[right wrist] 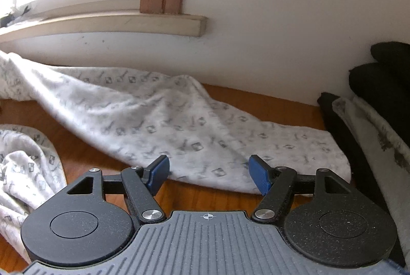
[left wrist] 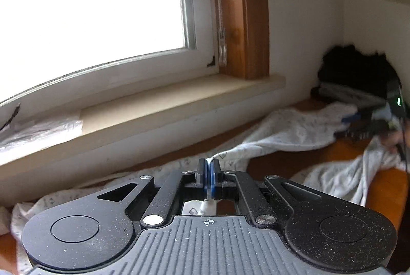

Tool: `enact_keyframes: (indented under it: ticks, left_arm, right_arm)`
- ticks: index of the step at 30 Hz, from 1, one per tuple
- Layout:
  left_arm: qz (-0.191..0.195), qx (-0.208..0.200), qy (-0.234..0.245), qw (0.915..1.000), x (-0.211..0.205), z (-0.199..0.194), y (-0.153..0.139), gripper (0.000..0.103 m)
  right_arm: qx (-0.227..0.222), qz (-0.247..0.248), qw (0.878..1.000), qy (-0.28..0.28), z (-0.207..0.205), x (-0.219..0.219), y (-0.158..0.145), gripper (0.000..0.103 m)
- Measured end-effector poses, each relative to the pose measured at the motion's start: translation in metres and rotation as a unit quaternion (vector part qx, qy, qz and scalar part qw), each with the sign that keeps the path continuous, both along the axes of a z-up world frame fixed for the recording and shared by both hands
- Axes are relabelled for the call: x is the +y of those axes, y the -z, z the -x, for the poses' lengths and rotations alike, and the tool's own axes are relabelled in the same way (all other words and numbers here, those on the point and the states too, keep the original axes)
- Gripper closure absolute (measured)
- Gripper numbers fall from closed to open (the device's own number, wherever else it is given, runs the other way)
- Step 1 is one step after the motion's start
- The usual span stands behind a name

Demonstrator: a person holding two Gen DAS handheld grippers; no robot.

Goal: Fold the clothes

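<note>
Both blue pads of the left gripper (left wrist: pixel 208 167) pinch an edge of the white patterned garment (left wrist: pixel 287 130), which trails ahead and rightward over the wooden table (left wrist: pixel 276 162). In the right view, the right gripper (right wrist: pixel 208 169) gapes wide, the garment's cuffed end lying just ahead between its fingers, dark clothes (right wrist: pixel 384 75) to its right.

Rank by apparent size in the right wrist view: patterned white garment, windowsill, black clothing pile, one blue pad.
1. Patterned white garment
2. Windowsill
3. Black clothing pile, cropped by the frame edge, so unsure against the windowsill
4. Blue pad, smallest despite being nearest
</note>
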State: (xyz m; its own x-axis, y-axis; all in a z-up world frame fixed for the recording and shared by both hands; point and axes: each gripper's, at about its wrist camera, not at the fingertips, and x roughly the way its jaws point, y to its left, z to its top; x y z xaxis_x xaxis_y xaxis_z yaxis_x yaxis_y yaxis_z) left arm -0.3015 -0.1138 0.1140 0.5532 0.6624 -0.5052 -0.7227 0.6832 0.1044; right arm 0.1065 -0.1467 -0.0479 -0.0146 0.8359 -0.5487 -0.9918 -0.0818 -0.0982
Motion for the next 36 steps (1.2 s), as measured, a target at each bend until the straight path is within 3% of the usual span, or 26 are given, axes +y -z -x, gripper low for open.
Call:
enact_keyframes:
  ticks: [4, 7, 11, 19, 23, 25, 27, 30, 32, 34, 35, 36]
  left_arm:
    - [0.017, 0.034, 0.008, 0.9992, -0.003, -0.007, 0.020, 0.092]
    - [0.026, 0.032, 0.018, 0.9990, -0.005, -0.012, 0.029, 0.084]
    - [0.016, 0.025, 0.029, 0.9991, -0.007, -0.021, 0.028, 0.065]
    - [0.007, 0.039, 0.071, 0.9967, -0.016, -0.052, 0.032, 0.063]
    - [0.019, 0.070, 0.067, 0.9951, -0.007, -0.070, 0.053, 0.063]
    - [0.023, 0.083, 0.061, 0.9944, -0.001, -0.075, 0.061, 0.063]
    - [0.028, 0.088, 0.053, 0.9944, 0.005, -0.077, 0.066, 0.063]
    - [0.036, 0.092, 0.041, 0.9942, 0.015, -0.077, 0.072, 0.071]
    - [0.036, 0.089, 0.041, 0.9945, 0.016, -0.075, 0.073, 0.091]
    - [0.036, 0.086, 0.041, 0.9948, 0.017, -0.072, 0.073, 0.102]
    - [0.035, 0.079, 0.043, 0.9953, 0.016, -0.069, 0.073, 0.102]
    - [0.035, 0.074, 0.045, 0.9956, 0.015, -0.066, 0.072, 0.102]
  right_arm:
    - [0.002, 0.002, 1.000, -0.001, -0.001, 0.001, 0.001, 0.034]
    - [0.005, 0.004, 1.000, 0.002, -0.002, 0.001, 0.000, 0.033]
    - [0.004, 0.006, 1.000, 0.002, -0.002, 0.002, 0.000, 0.032]
    - [0.000, 0.004, 1.000, 0.000, -0.001, 0.001, 0.000, 0.030]
    - [-0.007, -0.008, 0.999, -0.033, 0.008, -0.002, -0.004, 0.030]
    - [-0.010, 0.000, 0.997, -0.075, 0.022, -0.001, -0.009, 0.053]
    - [-0.015, 0.008, 0.994, -0.111, 0.039, 0.002, -0.012, 0.055]
    - [-0.034, 0.027, 0.986, -0.159, 0.065, 0.009, -0.012, 0.055]
    - [-0.037, 0.042, 0.982, -0.180, 0.075, 0.012, -0.009, 0.055]
    - [-0.024, 0.042, 0.981, -0.187, 0.075, 0.013, -0.007, 0.055]
    - [-0.012, 0.042, 0.981, -0.187, 0.073, 0.013, -0.007, 0.055]
    - [0.002, 0.043, 0.981, -0.188, 0.070, 0.014, -0.006, 0.068]
